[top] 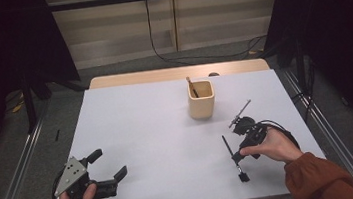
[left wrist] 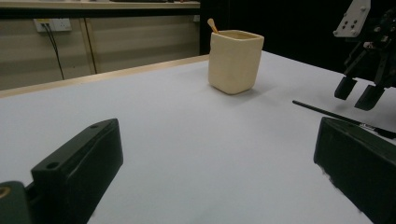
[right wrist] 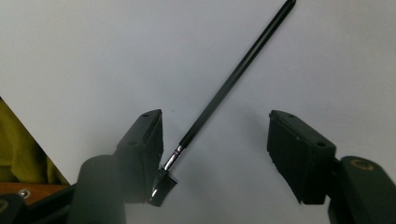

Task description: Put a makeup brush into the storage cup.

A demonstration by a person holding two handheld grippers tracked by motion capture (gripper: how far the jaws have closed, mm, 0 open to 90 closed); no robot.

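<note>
- Right gripper (right wrist: 215, 140) hangs low over the black brush (right wrist: 233, 77) at the near right of the white table (top: 150, 148), pointing down at it; its jaws stand apart, with the brush handle between them and neither pad pressing on it.
- By the right gripper view, the brush lies flat, bristle head close beside 1 jaw, handle slanting away across the gap.
- Left gripper (top: 108, 168) rests at the near left corner, jaws wide apart with nothing between them, well apart from the brush.
- Step in hand, as I judge it: the pick-up of the brush, at the closing stage.
- Next move calls for centring the thin handle between the pads, then closing until they clamp it.
- Likely goal is the cream cup (top: 200, 99) at the far middle, where 1 wooden stick (top: 191, 86) already stands; lifting the brush and tipping it upright would follow.
</note>
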